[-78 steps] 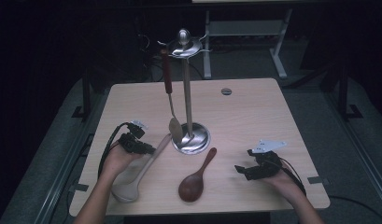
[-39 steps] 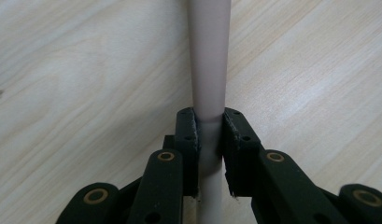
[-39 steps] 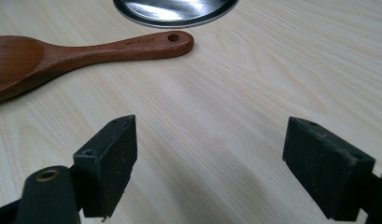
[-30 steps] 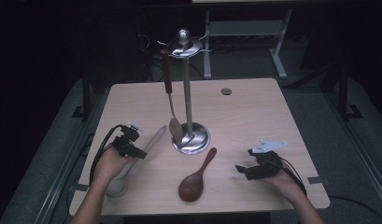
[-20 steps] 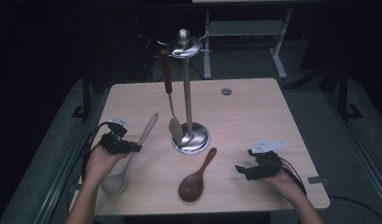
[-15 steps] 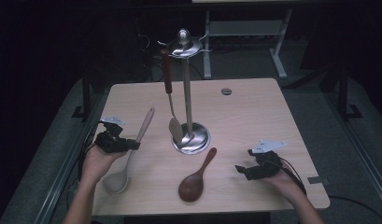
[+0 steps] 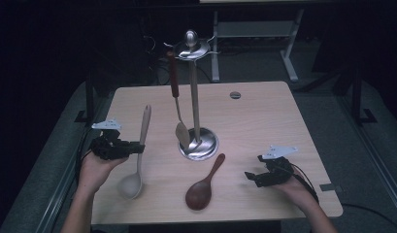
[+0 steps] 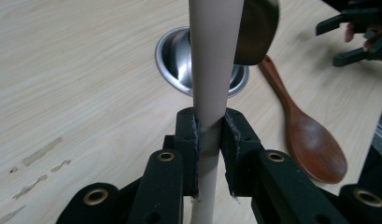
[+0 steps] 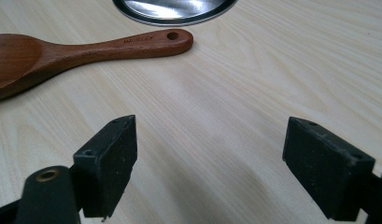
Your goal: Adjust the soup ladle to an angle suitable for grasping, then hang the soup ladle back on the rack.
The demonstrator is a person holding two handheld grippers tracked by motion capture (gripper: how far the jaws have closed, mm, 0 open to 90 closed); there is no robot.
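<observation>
My left gripper [image 7: 137, 147] is shut on the handle of a pale beige spoon [image 7: 144, 127] and holds it above the table's left side, with the bowl toward the front edge. In the left gripper view the pads [image 8: 191, 140] clamp the beige handle [image 8: 212, 56] on both sides. A dark brown wooden spoon [image 7: 202, 190] lies flat on the table at front centre, also seen as the brown spoon [image 9: 62, 49] ahead of my right gripper [image 9: 209, 154]. That right gripper [image 7: 252, 177] rests near the front right, open, with bare table between its jaws.
A steel utensil stand [image 7: 194, 92] with a round base [image 8: 177, 56] stands mid-table. A metal turner with a brown handle [image 7: 175, 94] hangs from its top. A small round grommet [image 7: 235, 95] sits at the back of the wooden table [image 7: 269, 121]. Dark floor surrounds the table.
My left gripper has risen and shifted left with the beige spoon, whose handle now points away toward the back. The right gripper and brown spoon have stayed put.
</observation>
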